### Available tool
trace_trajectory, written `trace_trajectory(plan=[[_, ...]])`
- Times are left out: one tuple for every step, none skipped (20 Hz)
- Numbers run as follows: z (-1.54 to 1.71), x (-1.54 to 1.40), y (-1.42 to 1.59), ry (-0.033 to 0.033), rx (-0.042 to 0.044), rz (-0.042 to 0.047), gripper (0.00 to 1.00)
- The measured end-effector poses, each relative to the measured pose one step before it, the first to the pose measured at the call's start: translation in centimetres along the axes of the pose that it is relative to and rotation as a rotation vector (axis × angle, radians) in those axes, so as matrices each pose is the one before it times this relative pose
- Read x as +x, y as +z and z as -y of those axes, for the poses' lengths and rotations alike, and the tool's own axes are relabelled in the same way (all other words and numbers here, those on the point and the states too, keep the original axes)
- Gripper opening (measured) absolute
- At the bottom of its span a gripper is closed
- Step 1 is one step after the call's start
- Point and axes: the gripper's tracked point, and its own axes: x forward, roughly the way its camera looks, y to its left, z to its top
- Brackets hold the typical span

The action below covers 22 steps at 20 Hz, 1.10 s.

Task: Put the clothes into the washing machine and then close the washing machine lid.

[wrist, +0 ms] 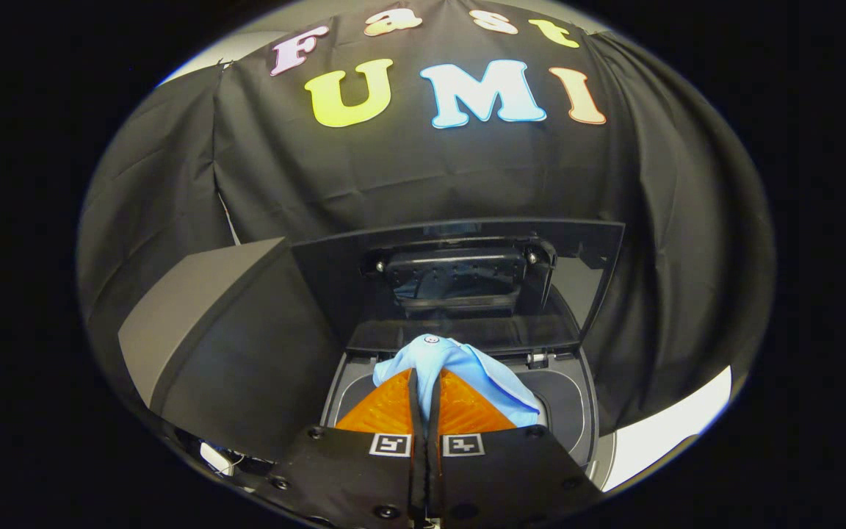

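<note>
My gripper (424, 378) is shut on a light blue garment (467, 371), which bunches over and around both fingers and drapes to the right of them. It hangs just above the open top of the washing machine (573, 411), whose dark rim curves around the fingers. The glass lid (467, 283) stands raised beyond the garment, tilted back against the booth wall, with a dark moulded part on its inner face. The drum below is hidden by my fingers and the cloth.
A grey slanted panel (203, 330) rises to the left of the machine opening. The black cloth wall hangs close behind the lid. A pale floor strip (676, 430) lies to the right of the machine.
</note>
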Motion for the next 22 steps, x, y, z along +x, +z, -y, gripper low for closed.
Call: trace_trajectory(plan=[[0.068,0.168,-0.378,-0.0074,0.00046,-0.00155,0.02],[0.053,0.266,-0.289,-0.00584,-0.00031,-0.00534,0.02],[0.24,0.248,-0.451,-0.00916,-0.00203,-0.00075,0.02],[0.189,0.306,-0.366,-0.01141,-0.00371,-0.00035,0.02],[0.243,0.23,-0.44,-0.01069,-0.00377,0.00144,0.02],[0.024,-0.03,-0.162,-0.00749,-0.00455,0.00378,0.02],[0.014,0.024,-0.223,-0.00245,-0.00525,-0.0001,0.02],[0.008,0.056,-0.214,-0.00013,-0.00852,-0.00427,0.02],[0.25,0.235,-0.229,-0.00608,-0.00807,-0.00102,0.04],[0.01,0.009,-0.24,-0.00347,-0.00611,-0.00445,0.04],[0.013,0.029,-0.28,-0.00512,-0.00305,-0.00232,0.08],[-0.001,0.149,-0.225,-0.00626,-0.00279,-0.00533,0.12],[0.003,0.237,-0.06,-0.00406,-0.00172,-0.00267,0.16],[0.068,0.084,0.234,-0.01106,-0.00361,0.0048,0.21],[0.147,-0.334,0.346,-0.01087,-0.00733,0.01746,0.27],[0.276,-0.014,0.39,-0.01695,-0.00924,0.01432,0.27],[0.287,-0.423,0.11,-0.00695,-0.00656,0.0106,0.42],[0.013,-0.07,0.127,-0.00221,-0.00032,0.00577,0.56],[0.021,-0.019,-0.083,-0.00424,0.00178,0.00643,0.71],[0.103,-0.098,0.46,-0.00854,0.00167,0.00721,0.85],[0.145,0.022,0.178,-0.00789,0.0003,0.00861,1.0],[-0.084,0.062,0.253,0.00047,0.00045,0.00616,1.0]])
